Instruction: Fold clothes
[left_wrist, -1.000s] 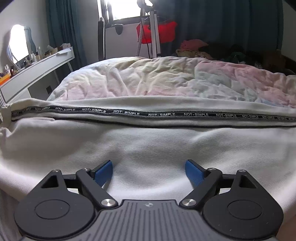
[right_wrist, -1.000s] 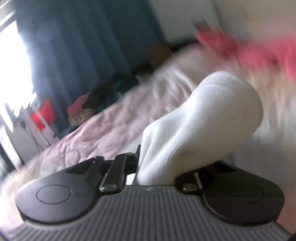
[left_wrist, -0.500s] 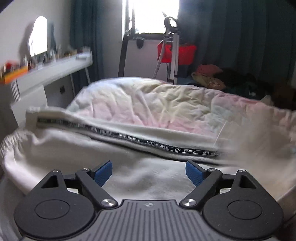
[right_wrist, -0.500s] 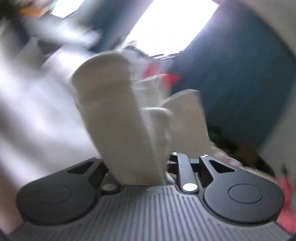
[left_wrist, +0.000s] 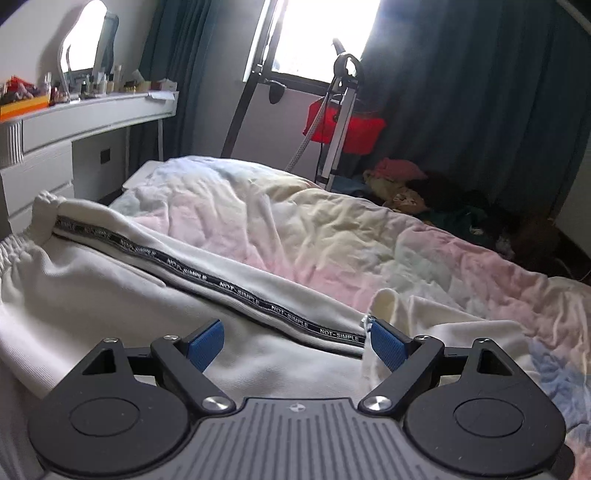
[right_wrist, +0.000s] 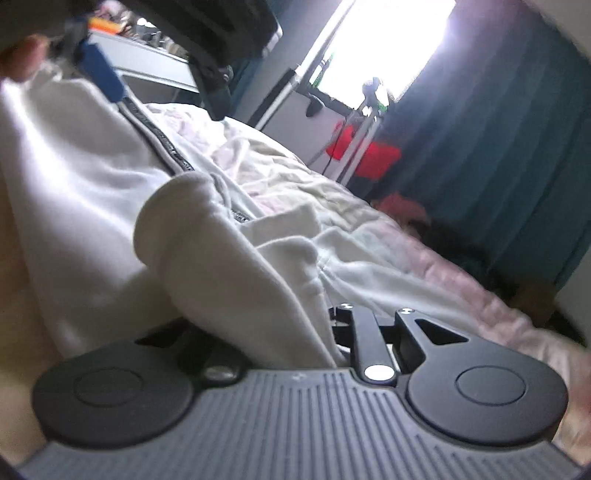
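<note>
White sweatpants (left_wrist: 110, 280) with a black "NOT-SIMPLE" side stripe (left_wrist: 207, 284) lie across the bed, the elastic waistband at the left. My left gripper (left_wrist: 295, 341) is open and hovers just over the pants, its blue pads (left_wrist: 205, 339) wide apart. My right gripper (right_wrist: 295, 332) is shut on a fold of the same white pants (right_wrist: 229, 236), whose cloth bulges over its jaws and hides the fingertips. The left gripper shows at the top left of the right wrist view (right_wrist: 99, 74).
A pastel quilt (left_wrist: 332, 229) covers the bed. A white dresser (left_wrist: 74, 122) stands at the left. A tripod with a red bag (left_wrist: 343, 125) and a clothes pile (left_wrist: 406, 181) sit by the dark curtains.
My right gripper swung the pant leg end over toward the left and lowered it onto the pants. The left gripper turned right and stayed open.
</note>
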